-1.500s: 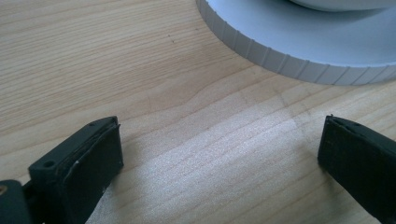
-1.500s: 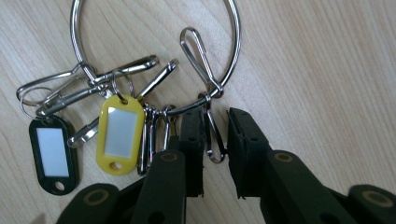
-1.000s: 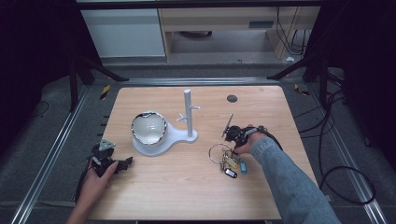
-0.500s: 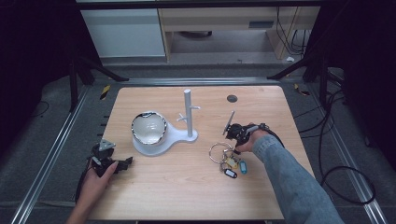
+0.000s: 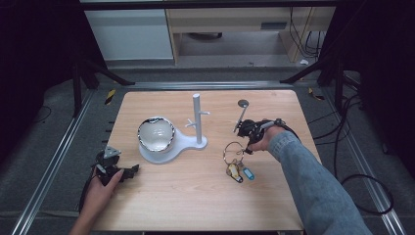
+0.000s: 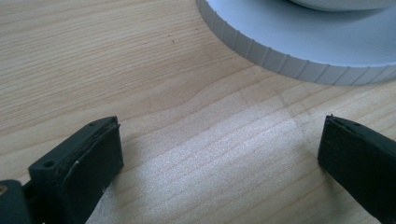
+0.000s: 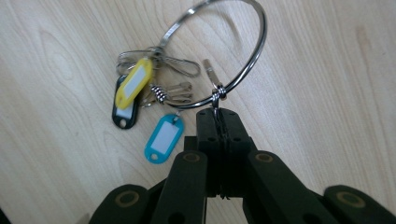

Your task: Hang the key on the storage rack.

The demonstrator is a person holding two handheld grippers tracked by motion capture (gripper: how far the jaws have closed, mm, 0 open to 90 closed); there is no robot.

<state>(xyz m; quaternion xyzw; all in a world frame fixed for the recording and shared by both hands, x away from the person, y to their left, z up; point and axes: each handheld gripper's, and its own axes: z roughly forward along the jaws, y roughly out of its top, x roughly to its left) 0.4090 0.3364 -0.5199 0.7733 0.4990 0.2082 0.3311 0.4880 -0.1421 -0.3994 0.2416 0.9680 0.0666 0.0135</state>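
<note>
While the right tongs (image 7: 219,114) pinch the large steel key ring (image 7: 219,51) shut, the white pegged stand (image 5: 196,120) lies at 9 o'clock, the left tongs (image 6: 219,154) gaping empty.

Desk (image 5: 195,196) was evenly lit from above, surroundings v. dark. Soft shadows, slight glare on wood in left gripper view; near jaws blurred, high view grainy.

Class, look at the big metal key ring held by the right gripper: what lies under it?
Under the key ring is bare wooden table, seen through its loop. The yellow tag, blue tag and keys lie there too. A black tag is partly covered by the yellow one. The right gripper jaws pinch the ring's edge.
</note>
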